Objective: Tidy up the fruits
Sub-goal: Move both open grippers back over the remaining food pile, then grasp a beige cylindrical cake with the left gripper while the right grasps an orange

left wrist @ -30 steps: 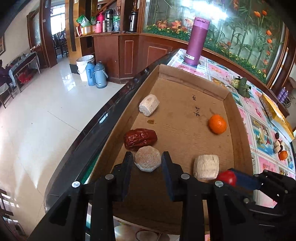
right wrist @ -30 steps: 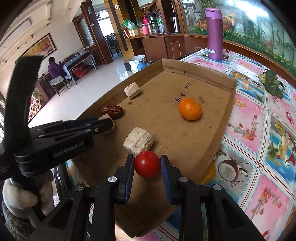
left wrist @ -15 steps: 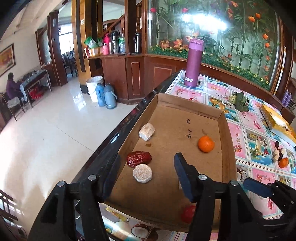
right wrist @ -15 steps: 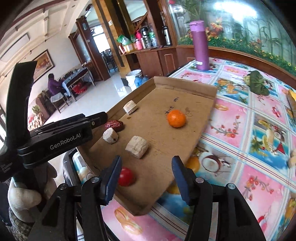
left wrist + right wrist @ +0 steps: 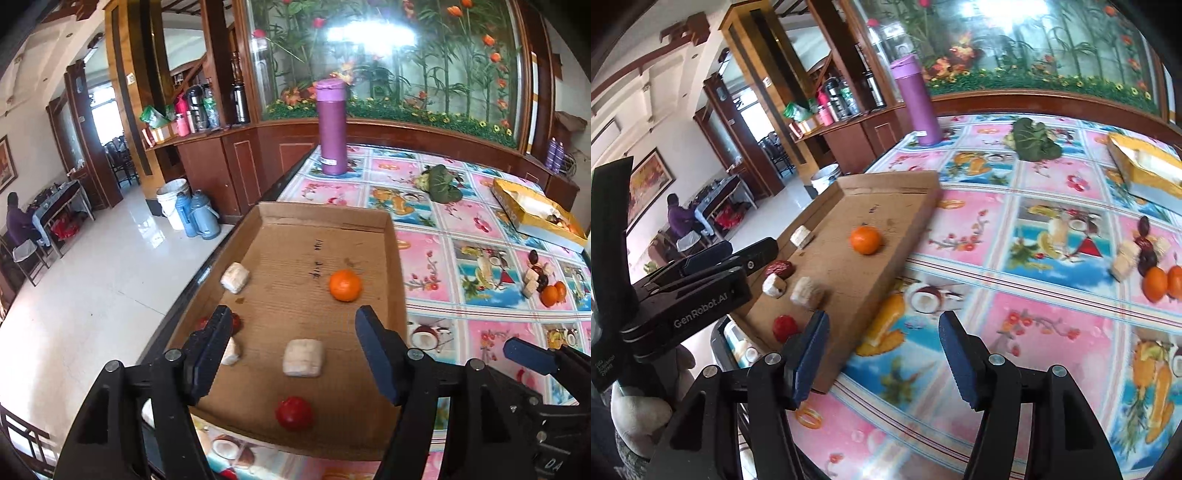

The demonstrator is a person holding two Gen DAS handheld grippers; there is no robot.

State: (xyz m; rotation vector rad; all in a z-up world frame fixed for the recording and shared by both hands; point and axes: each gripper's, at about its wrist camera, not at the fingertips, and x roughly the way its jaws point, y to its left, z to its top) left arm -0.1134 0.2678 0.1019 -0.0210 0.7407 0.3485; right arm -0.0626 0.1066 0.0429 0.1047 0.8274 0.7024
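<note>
Cardboard tray (image 5: 393, 266), shallow, brown, corrugated, lay on the desk (image 5: 480, 229) under a pink fruit-print cloth, ahead of both sets of tongs. Left tongs (image 5: 291, 339) stood spread, their jaws having just been opening, nothing pinched; their blue pads framed the tray's near half from above. Between and below those pads sat a pale, blocky, fibrous chunk (image 5: 303, 357); nearer the tongs, by the tray's front edge, a small round red fruit (image 5: 294, 412). Partly hidden behind the left pad were a second pale chunk (image 5: 232, 350) and a dark red wrinkled date (image 5: 236, 322). Beyond the pads lay a third pale chunk (image 5: 235, 277) toward the tray's left wall and a round orange tangerine (image 5: 345, 285) toward its right wall.

Right tongs (image 5: 881, 345) also stood spread, jaws likewise just opened, gripping nothing; they hung over the cloth, just right of the tray's front corner, with the red fruit beside their left pad. To their far right on the cloth lay a loose cluster of fruit (image 5: 1145, 266): tangerines, dark dates, pale chunks. Farther ahead stood a tall purple cylindrical flask (image 5: 918, 107), a green leafy bundle (image 5: 1034, 142) and a yellow open box (image 5: 1141, 170).
</note>
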